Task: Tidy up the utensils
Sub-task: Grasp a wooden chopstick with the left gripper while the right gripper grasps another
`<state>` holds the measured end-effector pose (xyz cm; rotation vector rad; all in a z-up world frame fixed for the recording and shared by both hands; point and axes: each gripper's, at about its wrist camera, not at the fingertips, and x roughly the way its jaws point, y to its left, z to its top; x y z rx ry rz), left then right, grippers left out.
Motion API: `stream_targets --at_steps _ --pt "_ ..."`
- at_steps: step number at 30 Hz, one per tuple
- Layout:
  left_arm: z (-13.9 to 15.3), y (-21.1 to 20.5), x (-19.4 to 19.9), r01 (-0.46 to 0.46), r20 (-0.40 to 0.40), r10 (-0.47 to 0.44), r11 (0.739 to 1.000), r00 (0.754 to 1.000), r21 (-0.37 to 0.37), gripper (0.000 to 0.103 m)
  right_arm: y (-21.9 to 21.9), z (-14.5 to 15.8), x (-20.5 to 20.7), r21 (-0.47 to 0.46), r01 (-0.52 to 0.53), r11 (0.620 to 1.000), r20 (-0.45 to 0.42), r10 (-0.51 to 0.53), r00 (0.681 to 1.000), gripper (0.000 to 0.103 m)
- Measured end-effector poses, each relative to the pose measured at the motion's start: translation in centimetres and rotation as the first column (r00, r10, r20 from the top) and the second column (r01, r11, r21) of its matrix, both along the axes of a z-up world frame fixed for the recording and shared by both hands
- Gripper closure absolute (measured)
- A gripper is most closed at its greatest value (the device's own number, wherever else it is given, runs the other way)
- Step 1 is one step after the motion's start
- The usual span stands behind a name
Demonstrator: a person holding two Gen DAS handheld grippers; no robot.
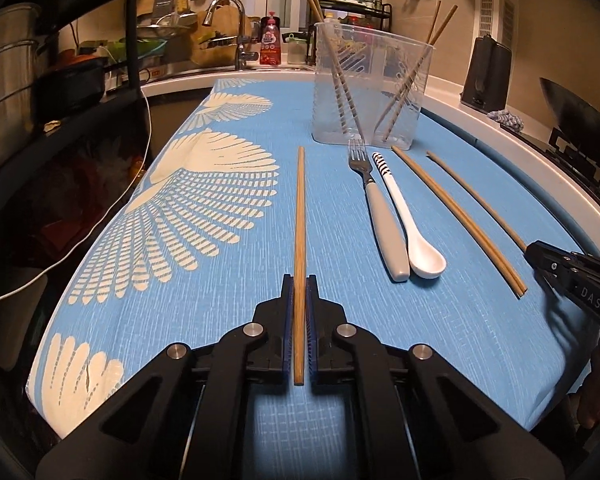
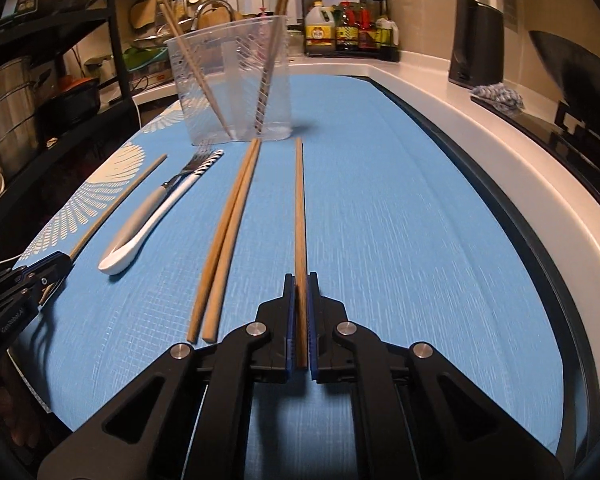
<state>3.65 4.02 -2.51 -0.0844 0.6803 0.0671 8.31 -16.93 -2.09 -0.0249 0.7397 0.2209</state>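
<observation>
My left gripper (image 1: 299,280) is shut on a wooden chopstick (image 1: 300,216) that points away over the blue cloth. My right gripper (image 2: 299,278) is shut on another wooden chopstick (image 2: 299,200), held low over the cloth. A clear plastic holder (image 1: 370,80) stands at the far end with several chopsticks in it; it also shows in the right wrist view (image 2: 236,80). In front of it lie a grey-handled fork (image 1: 374,204), a white spoon (image 1: 410,224) and a pair of chopsticks (image 2: 228,232). The right gripper (image 1: 536,254) appears at the left view's right edge; the left gripper (image 2: 58,268) at the right view's left edge.
The blue cloth (image 1: 220,320) with a white fan pattern covers the counter. A black rack with pots (image 1: 40,80) stands on the left, a sink and tap (image 1: 232,28) behind. A spice rack (image 2: 348,28), black appliance (image 2: 478,40) and stove with wok (image 2: 572,72) are on the right.
</observation>
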Motion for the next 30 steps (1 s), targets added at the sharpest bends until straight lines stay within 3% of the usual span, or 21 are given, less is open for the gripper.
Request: stream_targets --at_steps 30 --pt "-0.2 -1.3 -0.2 0.026 0.038 -0.027 0.999 0.999 0.025 0.096 0.5 -0.2 -0.6 0.004 -0.022 1.000 0.014 0.022 1.000 0.096"
